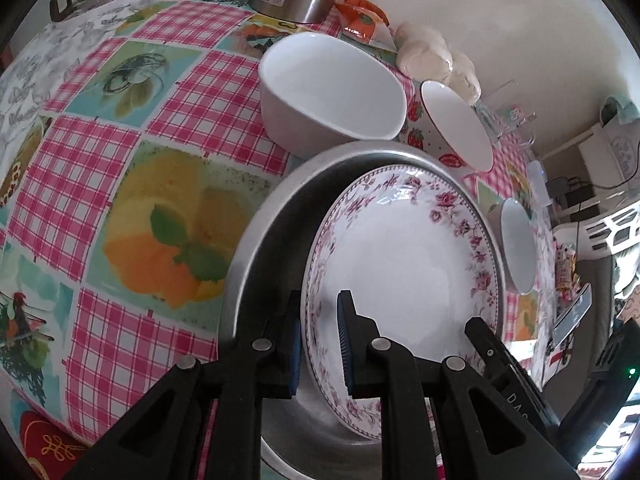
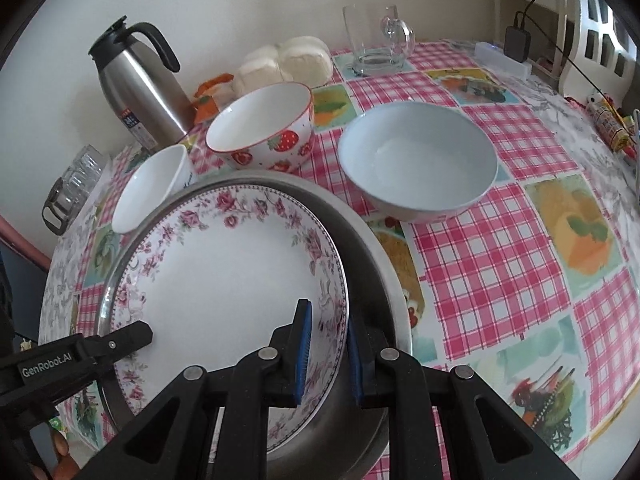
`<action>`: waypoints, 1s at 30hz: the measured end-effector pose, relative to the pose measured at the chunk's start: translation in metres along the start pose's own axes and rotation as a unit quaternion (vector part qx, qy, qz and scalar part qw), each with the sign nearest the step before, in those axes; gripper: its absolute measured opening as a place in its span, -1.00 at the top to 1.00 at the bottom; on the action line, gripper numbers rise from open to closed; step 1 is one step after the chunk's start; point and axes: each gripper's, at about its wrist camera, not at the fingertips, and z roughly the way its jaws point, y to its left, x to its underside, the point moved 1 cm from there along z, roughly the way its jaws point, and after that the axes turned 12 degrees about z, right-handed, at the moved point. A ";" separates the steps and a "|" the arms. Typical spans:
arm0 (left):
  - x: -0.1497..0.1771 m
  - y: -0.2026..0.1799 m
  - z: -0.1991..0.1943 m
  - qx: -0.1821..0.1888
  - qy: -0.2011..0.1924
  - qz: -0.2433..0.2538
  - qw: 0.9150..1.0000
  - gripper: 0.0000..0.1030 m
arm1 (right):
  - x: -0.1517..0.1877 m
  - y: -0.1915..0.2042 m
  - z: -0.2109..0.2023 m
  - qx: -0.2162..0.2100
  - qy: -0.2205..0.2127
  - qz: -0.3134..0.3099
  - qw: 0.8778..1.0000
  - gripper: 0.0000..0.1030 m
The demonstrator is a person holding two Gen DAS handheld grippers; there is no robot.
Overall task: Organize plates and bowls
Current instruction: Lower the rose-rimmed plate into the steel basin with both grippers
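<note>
You've got a plain cream wall behind the table, pink-check fruit-print tablecloth over it, white lattice-back chair at the far right corner, soft even light.

- The left gripper sits at the bottom centre of the left wrist view, angled steeply down, its blue-padded jaws nearly closed and pinching the near rim of the floral plate.
- The right gripper fills the bottom centre of the right wrist view, also tilted steeply down, its blue pads clamped on the plate's rim at its lower right edge.
- In the right wrist view the left gripper's black fingers reach in from the lower left edge onto the plate's rim.
- In the left wrist view the right gripper's black body shows at the lower right.
</note>
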 end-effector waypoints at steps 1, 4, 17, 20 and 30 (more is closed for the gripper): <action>0.000 -0.002 0.000 -0.002 0.001 0.002 1.000 0.70 | 0.000 0.000 0.000 0.000 0.001 0.000 1.000 0.64; 0.001 -0.005 0.001 -0.002 0.003 0.002 1.000 0.70 | -0.002 -0.001 -0.003 -0.002 -0.005 -0.001 1.000 0.62; -0.002 -0.029 0.018 0.006 0.017 0.012 1.000 0.70 | -0.009 -0.012 -0.011 0.017 -0.024 -0.003 1.000 0.67; -0.006 -0.031 0.021 0.003 0.017 0.012 1.000 0.70 | -0.009 -0.014 -0.011 0.013 -0.023 -0.003 1.000 0.67; -0.005 -0.029 0.007 -0.019 0.001 0.019 1.000 0.66 | -0.009 -0.013 -0.021 0.014 -0.040 -0.010 0.999 0.64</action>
